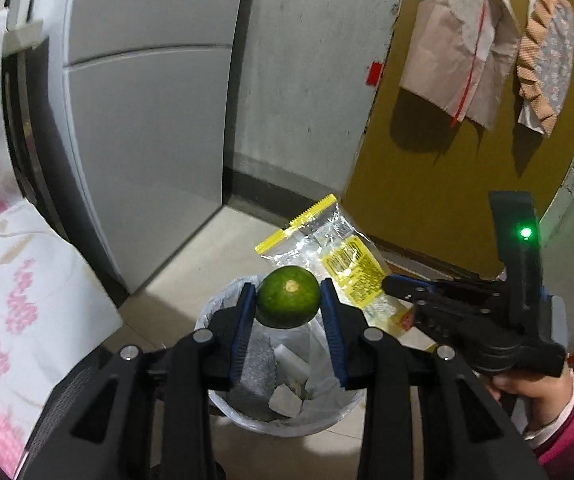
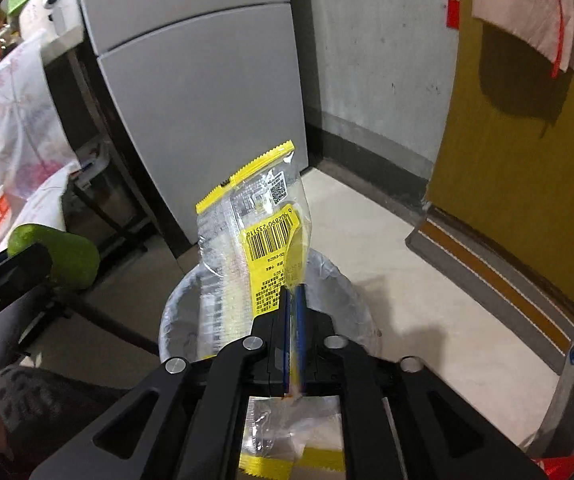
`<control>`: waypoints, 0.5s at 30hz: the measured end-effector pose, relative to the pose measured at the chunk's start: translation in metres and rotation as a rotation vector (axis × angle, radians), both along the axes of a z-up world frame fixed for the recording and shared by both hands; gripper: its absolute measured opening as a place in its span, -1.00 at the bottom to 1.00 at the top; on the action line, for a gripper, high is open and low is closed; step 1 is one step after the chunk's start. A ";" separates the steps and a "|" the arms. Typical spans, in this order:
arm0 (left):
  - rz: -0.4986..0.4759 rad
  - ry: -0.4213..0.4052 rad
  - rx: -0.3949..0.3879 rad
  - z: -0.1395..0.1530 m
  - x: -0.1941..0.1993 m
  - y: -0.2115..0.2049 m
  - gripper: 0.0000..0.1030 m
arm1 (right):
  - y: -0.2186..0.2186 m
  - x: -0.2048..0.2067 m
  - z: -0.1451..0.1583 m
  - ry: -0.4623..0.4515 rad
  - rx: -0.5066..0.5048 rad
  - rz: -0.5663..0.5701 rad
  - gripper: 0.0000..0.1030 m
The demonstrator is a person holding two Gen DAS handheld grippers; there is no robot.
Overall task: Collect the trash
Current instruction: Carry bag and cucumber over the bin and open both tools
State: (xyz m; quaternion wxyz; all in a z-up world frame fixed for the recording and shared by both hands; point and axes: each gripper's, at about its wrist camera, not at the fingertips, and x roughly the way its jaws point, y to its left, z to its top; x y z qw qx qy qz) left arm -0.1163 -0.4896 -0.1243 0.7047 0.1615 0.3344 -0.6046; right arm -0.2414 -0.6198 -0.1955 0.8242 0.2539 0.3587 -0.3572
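Observation:
A round green fruit sits between the blue pads of my left gripper, which is shut on it right above a bin lined with a white bag. Crumpled paper and wrappers lie inside the bin. My right gripper is shut on the lower end of a clear and yellow plastic wrapper, which stands upright over the bin's rim. In the left wrist view the right gripper is just right of the fruit, with the wrapper behind it. The fruit also shows at the left of the right wrist view.
A grey cabinet stands behind the bin by a concrete wall. A yellow door with hanging cloths is at the right, above a raised threshold. Floral cloth hangs at the left. A hand in a pink sleeve holds the right gripper.

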 end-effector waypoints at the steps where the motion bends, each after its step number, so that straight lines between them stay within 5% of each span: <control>1: 0.009 0.005 0.004 -0.002 0.002 -0.003 -0.23 | -0.004 0.002 -0.004 -0.003 0.017 -0.010 -0.68; 2: 0.020 0.013 0.004 -0.003 0.006 -0.004 -0.04 | -0.007 0.003 -0.008 -0.004 0.031 -0.018 -0.52; 4: 0.041 0.019 0.000 -0.003 0.012 -0.002 0.08 | -0.008 0.001 -0.010 -0.011 0.044 -0.025 0.08; 9: 0.095 0.015 -0.007 0.004 0.029 0.015 0.08 | -0.005 -0.006 0.010 -0.041 0.019 -0.038 0.08; 15: 0.192 -0.016 -0.038 0.026 0.048 0.053 0.08 | 0.019 -0.017 0.074 -0.132 -0.105 -0.043 0.08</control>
